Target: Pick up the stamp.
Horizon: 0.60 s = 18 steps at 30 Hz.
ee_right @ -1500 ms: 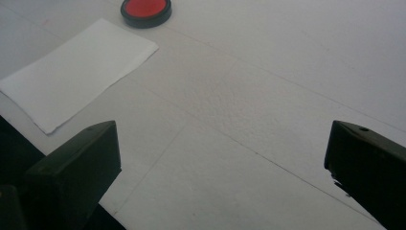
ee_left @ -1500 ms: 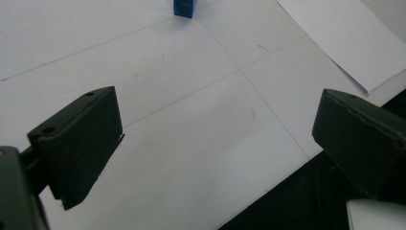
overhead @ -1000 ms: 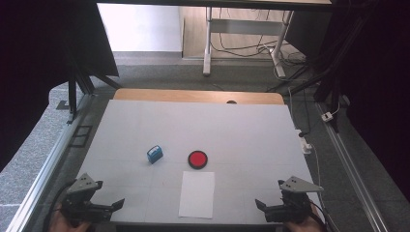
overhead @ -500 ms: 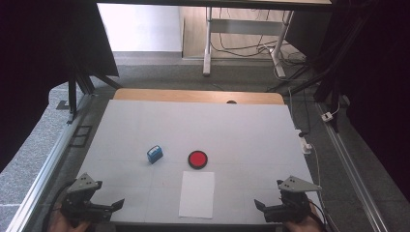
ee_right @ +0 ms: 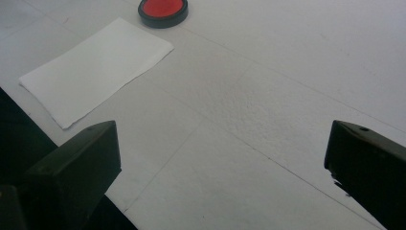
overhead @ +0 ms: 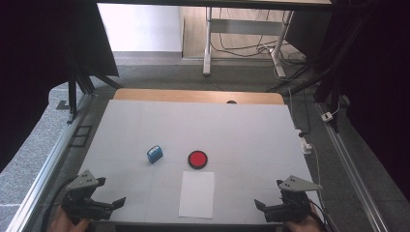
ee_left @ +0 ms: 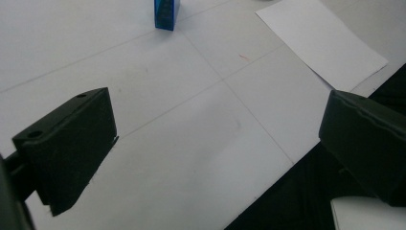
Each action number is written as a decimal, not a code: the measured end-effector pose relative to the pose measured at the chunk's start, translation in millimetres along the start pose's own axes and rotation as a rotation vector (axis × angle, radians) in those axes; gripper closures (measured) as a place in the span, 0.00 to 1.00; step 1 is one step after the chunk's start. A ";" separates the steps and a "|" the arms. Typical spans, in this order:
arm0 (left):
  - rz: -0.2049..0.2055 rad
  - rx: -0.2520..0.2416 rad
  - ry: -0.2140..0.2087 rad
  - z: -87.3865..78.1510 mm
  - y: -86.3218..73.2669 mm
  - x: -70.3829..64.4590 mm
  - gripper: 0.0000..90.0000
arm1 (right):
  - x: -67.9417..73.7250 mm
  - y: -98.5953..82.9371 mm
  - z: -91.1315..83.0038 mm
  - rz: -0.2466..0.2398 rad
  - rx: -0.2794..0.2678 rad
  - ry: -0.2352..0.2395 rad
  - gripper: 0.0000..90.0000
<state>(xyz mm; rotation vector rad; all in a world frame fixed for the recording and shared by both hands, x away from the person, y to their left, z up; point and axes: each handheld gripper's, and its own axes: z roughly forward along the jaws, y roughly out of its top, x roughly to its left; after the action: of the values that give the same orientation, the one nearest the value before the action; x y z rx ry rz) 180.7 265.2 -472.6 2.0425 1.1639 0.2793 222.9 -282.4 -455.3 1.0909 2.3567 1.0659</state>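
A: Progress? Tools?
B: None yet. Left tool (overhead: 104,205) & right tool (overhead: 270,209) both wide, empty, at near surface (overhead: 241,130) edge.
A: Items?
B: Blue stamp (overhead: 154,153), red ink pad (overhead: 197,159) mid-surface, paper (overhead: 197,194) just below pad. All untouched.

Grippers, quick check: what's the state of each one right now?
Left gripper: open, holding nothing, at the table's near left corner.
Right gripper: open, holding nothing, at the near right corner.

Matt white paper sheet (overhead: 197,194) — glossy red-and-black plastic disc (overhead: 197,159) — shiny blue plastic block (overhead: 154,153)
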 end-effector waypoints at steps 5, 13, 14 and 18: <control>0.048 -0.010 0.010 5.9 3.1 0.2 0.00 | 0.1 0.0 0.5 -0.001 0.001 0.004 0.00; -0.024 -0.048 -0.025 13.2 11.0 4.1 0.00 | -0.6 0.1 0.9 0.004 0.002 0.009 0.00; -0.024 -0.048 -0.025 13.2 11.0 4.1 0.00 | -0.4 0.2 0.8 0.002 0.004 0.007 0.00; -0.010 -0.044 -0.022 19.3 17.2 2.6 0.00 | 0.0 0.5 1.4 -0.002 0.006 0.008 0.00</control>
<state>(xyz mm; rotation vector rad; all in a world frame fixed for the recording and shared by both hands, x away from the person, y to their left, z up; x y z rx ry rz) 203.3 252.3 -474.3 1.9963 1.1440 0.2745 224.0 -281.6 -455.9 1.0886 2.3676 1.0657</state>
